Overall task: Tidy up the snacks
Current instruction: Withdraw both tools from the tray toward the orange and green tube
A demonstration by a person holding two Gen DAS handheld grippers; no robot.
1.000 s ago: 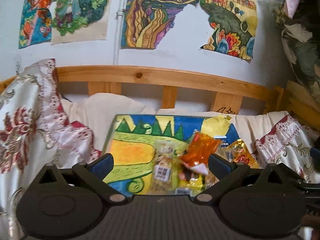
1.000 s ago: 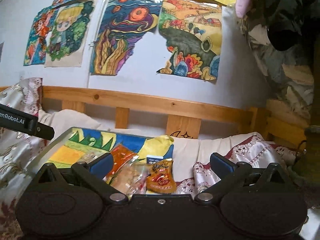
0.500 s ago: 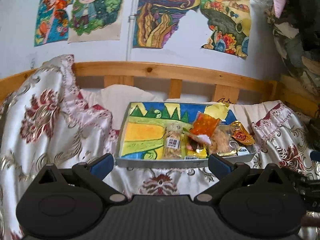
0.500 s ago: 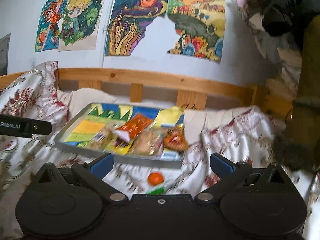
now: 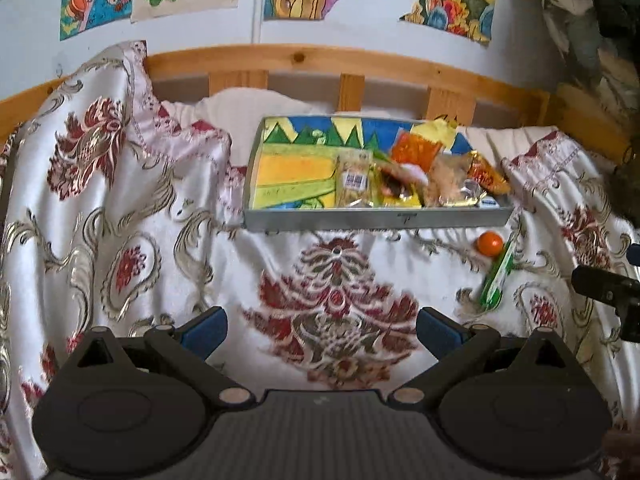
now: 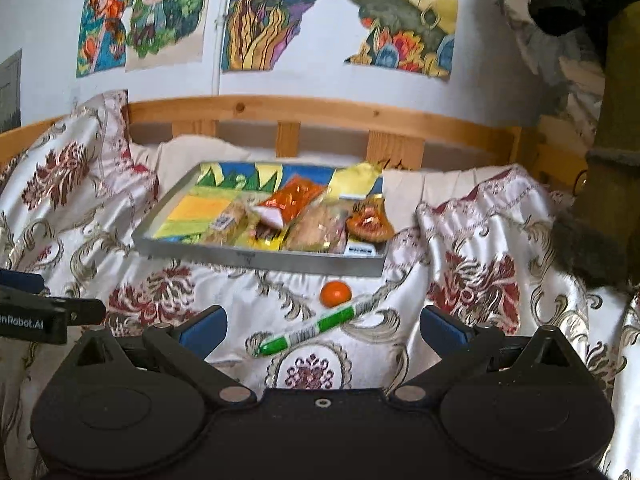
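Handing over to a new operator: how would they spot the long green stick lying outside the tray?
Find the grey tray of snacks on the patterned cloth. Just in front of its right corner lies a small orange ball; the stick lies beside it. It is the only long, thin thing there, striped green and white.

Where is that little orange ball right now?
In both views the orange ball lies on the patterned cloth, just in front of the tray's right end, beside the green-and-white stick.

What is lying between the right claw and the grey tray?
In the right wrist view, a green-and-white stick packet and an orange ball lie on the cloth between the right claw and the tray.
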